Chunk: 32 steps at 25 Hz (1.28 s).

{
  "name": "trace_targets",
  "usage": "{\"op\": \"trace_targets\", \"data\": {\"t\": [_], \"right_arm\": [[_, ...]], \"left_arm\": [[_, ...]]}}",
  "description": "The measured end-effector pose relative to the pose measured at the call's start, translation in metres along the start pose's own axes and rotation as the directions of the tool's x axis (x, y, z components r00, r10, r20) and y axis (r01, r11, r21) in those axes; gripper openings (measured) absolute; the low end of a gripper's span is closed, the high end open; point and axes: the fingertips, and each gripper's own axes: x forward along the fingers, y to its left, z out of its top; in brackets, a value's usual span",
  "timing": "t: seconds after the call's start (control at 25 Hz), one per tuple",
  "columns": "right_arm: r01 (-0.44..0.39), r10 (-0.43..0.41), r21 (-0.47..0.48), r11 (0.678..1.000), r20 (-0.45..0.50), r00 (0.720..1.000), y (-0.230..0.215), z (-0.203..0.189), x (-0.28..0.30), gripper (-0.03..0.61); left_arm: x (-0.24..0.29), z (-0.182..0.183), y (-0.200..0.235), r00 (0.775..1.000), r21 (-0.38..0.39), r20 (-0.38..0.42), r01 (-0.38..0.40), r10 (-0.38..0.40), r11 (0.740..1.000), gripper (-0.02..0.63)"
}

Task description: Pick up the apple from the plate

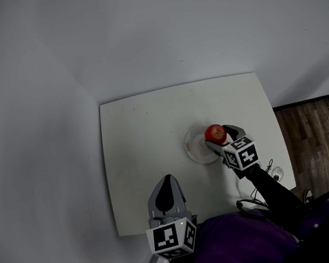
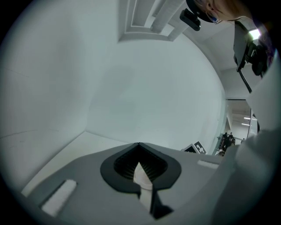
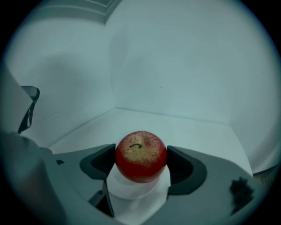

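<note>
Apple (image 3: 141,156): red, stem up, over the middle of the white plate (image 3: 131,192), toward the right side of the desk (image 1: 146,137). I cannot tell whether it rests on the plate or has just cleared it.
Right gripper (image 1: 222,138): pinching the apple, one dark pad against each side at its widest part.
Direction: the apple sits straight ahead between the jaws, so the next move looks like a plain lift upward.
Axis: the apple is round, its stem line is upright, and the jaws cross it sideways.
Nearer hand: the right one; the left gripper (image 1: 167,187) is well apart by the desk's near edge, its jaws pressed together on nothing.
Plate contents: only the apple.
Risk: smooth round skin could slip if the grip eases.
</note>
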Motion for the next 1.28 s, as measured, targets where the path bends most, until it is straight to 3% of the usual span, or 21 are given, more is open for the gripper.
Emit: {"op": "trace_targets", "data": {"t": [1.28], "right_arm": [[0.175, -0.179, 0.092, 0.980, 0.046, 0.983, -0.044, -0.033, -0.073, 0.368]], "left_arm": [[0.003, -0.008, -0.038, 0.991, 0.030, -0.041, 0.126, -0.125, 0.992, 0.005]]}}
